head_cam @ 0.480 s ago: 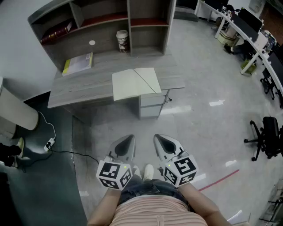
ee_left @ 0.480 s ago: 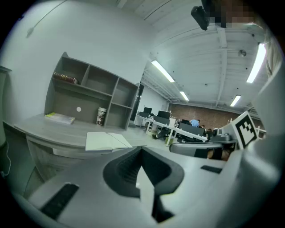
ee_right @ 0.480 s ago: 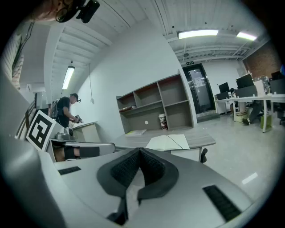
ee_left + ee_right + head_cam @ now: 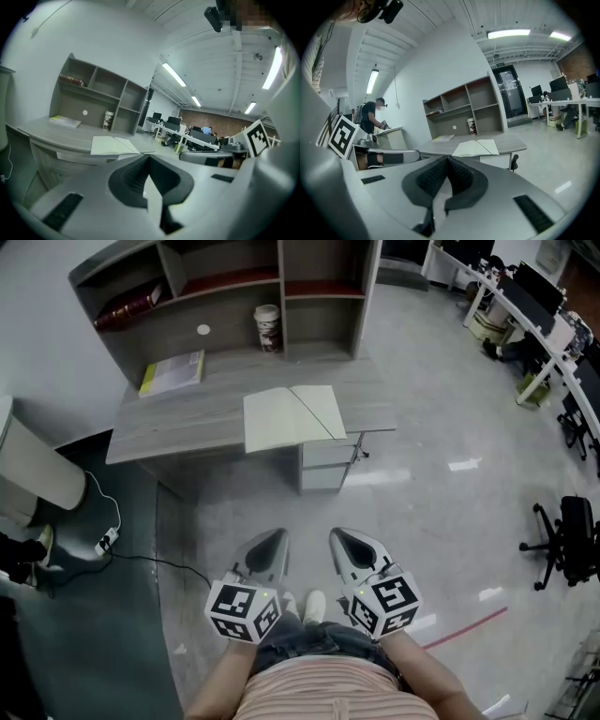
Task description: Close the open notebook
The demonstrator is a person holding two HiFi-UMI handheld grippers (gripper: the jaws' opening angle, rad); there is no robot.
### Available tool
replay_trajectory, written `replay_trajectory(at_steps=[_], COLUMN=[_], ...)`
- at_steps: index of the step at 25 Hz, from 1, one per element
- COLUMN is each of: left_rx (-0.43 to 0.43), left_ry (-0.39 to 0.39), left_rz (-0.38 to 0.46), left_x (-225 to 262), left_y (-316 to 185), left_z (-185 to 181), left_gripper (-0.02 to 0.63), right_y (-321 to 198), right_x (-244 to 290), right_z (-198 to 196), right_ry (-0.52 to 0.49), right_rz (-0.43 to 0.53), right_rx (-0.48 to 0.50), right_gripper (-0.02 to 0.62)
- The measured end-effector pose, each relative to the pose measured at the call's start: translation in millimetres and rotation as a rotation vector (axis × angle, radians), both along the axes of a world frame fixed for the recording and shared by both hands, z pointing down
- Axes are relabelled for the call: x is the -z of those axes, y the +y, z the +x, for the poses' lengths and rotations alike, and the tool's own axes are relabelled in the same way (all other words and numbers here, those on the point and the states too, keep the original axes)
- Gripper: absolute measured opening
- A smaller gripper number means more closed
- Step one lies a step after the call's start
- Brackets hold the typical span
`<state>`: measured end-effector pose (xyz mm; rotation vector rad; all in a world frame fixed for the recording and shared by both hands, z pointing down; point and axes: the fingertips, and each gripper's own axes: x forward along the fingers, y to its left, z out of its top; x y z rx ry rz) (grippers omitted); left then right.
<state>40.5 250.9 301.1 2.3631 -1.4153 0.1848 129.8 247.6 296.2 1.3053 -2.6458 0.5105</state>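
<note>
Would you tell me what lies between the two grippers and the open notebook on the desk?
In the head view, only bare floor and the desk's drawer unit lie before the notebook.

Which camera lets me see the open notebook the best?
The head view. It looks down on the open notebook, so both pages show, lying flat on the desk. The left gripper view and the right gripper view see the notebook from low down and far off, as a thin slanted sheet.
</note>
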Motion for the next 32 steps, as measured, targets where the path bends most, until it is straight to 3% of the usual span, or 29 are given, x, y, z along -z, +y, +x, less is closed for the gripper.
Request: replay_trajectory(at_steps=[17, 25, 32], left_rx=[0.056, 0.071, 0.066], left_ry=[0.007, 0.015, 0.005], left_rz=[-0.028, -0.034, -0.03], left_x=[-7, -6, -5], left_y=[-6, -17, -36], left_z=[1, 3, 4], left_gripper=[0.012, 0.012, 0.012], right_y=[-7, -22, -39], right_x=[-16, 2, -5], right_z=[16, 32, 37], right_ry=[-0.003, -0.134, -0.135], right_rz=[-0.035, 0.008, -0.025], right_rx=[0.062, 0.07, 0.063], right_gripper=[0.008, 0.008, 0.008])
